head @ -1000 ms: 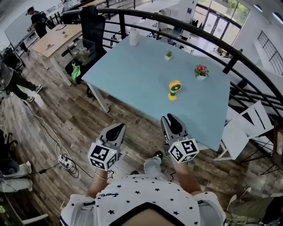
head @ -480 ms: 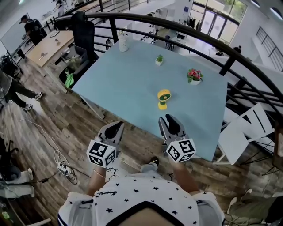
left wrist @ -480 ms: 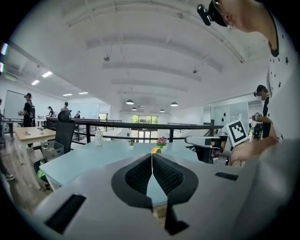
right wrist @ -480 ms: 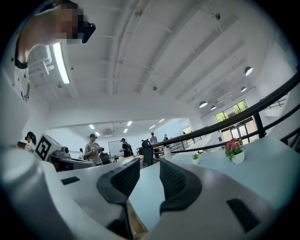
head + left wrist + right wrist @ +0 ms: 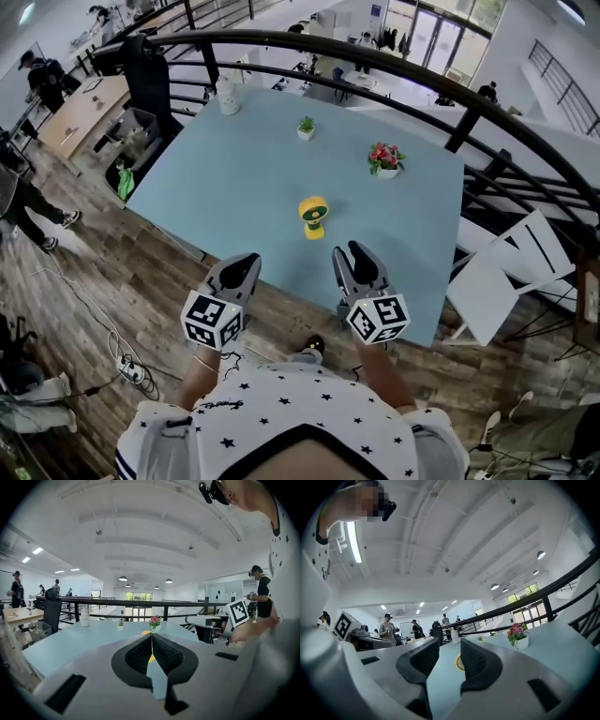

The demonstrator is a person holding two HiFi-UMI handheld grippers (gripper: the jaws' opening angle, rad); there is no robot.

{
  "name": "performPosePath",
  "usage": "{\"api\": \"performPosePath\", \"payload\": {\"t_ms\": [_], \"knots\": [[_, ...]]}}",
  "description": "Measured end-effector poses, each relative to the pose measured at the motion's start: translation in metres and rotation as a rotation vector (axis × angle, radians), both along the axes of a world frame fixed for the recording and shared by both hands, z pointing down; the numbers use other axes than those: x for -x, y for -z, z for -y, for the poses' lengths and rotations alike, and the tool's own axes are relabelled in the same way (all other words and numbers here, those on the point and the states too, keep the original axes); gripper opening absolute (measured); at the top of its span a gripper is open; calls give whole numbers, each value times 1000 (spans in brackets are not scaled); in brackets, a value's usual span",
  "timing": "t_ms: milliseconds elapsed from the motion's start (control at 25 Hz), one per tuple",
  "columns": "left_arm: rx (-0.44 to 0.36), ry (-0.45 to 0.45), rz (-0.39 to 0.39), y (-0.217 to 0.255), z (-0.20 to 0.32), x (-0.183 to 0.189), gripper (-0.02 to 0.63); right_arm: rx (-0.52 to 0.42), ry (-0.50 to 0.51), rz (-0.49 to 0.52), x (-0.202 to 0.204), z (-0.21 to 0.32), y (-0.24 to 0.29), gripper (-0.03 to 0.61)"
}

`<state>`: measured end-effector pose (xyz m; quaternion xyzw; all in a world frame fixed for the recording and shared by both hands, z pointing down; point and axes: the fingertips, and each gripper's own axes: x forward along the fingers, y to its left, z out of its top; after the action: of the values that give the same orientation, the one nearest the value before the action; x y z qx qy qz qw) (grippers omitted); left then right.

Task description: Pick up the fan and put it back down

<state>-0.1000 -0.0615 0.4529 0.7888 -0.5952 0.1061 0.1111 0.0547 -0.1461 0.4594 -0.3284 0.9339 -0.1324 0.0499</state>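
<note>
Both hover at the near edge of the tabletop (image 5: 234, 178) — the left gripper (image 5: 246, 264) closed tight and empty, the right gripper (image 5: 351, 253) with jaws partly apart, just opening, nothing between them. The yellow fan (image 5: 313, 217) stands upright mid-tabletop, ahead of both, untouched. The right gripper view frames it in the gap, while the left gripper view shows only a yellow sliver behind closed jaws.

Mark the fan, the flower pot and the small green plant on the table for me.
fan (image 5: 313, 212): head view, its round yellow head.
flower pot (image 5: 382, 156): head view, the pink blooms.
small green plant (image 5: 306, 125): head view, its leaves.
</note>
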Motion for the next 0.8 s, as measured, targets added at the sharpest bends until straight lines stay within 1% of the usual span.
{"api": "performPosePath", "payload": {"t_ms": [160, 320, 520, 640, 800], "knots": [[-3, -29, 6, 0, 21, -20, 29, -9, -10, -19, -14, 11, -3, 129], [-12, -42, 3, -1, 33, -29, 29, -6, 2, -42, -15, 15, -8, 132], [16, -35, -29, -11, 41, -21, 29, 3, 8, -77, -6, 20, -13, 143], [27, -50, -45, -15, 55, -17, 29, 12, -7, -97, -3, 27, -20, 144], [3, -101, -11, -9, 81, -14, 29, 26, -40, -120, 2, 45, -27, 150]]}}
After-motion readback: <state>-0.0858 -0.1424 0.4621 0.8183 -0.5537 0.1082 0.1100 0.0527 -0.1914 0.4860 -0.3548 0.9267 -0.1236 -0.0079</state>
